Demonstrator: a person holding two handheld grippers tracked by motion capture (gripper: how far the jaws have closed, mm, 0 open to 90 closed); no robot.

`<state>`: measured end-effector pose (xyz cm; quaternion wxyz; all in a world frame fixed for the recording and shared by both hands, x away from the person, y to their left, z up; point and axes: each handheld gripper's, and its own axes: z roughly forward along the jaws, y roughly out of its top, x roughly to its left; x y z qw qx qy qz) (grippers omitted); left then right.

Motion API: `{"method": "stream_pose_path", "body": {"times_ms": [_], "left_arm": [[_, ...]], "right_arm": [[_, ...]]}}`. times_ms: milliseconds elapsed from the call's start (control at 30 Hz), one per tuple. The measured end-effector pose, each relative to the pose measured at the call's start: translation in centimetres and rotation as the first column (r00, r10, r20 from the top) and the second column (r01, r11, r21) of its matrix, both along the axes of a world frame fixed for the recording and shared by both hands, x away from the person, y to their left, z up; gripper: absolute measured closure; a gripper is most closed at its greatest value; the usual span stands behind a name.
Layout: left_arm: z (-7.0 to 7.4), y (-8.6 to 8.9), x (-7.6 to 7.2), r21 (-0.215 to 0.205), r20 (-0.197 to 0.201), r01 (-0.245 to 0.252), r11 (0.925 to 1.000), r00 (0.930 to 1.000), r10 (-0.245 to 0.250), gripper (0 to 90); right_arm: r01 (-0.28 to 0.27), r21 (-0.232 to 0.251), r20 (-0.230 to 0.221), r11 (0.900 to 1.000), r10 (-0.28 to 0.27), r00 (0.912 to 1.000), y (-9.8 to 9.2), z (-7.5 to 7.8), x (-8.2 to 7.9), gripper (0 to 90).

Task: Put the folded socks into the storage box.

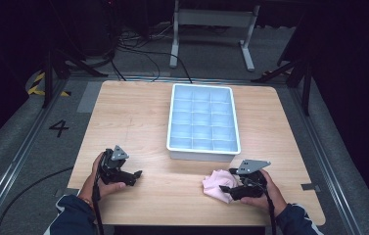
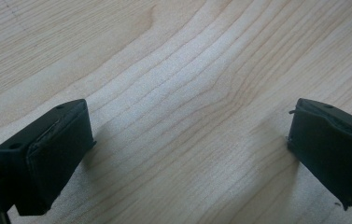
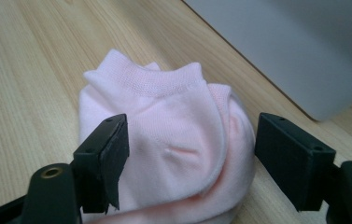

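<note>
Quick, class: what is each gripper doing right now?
Left gripper: open, empty, over bare wooden table.
Right gripper: open, jaws astride soft pink folded sock.

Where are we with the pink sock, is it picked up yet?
Not yet. Done: the right tongs straddle the pink sock, jaws open on either side of it. In hand: nothing is gripped; the left tongs wait open over bare table. Left: closing, lifting, probably into the white divided tray, whose compartments look empty.
</note>
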<state>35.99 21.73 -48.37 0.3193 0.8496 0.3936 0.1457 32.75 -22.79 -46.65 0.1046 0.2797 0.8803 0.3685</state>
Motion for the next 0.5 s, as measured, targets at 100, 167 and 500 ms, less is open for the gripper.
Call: {"method": "stream_pose_path", "body": {"times_ms": [100,167,500], "left_arm": [[0.01,0.01,-0.02,0.002,-0.001,0.000,1.0000,1.0000,0.000,0.4],[0.00,0.00,-0.05,0.000,0.000,-0.003,1.0000,1.0000,0.003,0.4],[0.00,0.01,-0.09,0.001,-0.001,-0.003,1.0000,1.0000,0.003,0.4]], "right_arm": [[0.003,-0.005,-0.012,1.000,-0.003,0.9999,0.09,-0.30,0.20,25.2],[-0.001,-0.018,-0.020,1.000,0.001,0.9998,0.15,-0.68,0.37,23.8],[-0.028,-0.001,-0.043,1.000,0.028,0.9987,0.10,-0.95,0.41,33.6]]}}
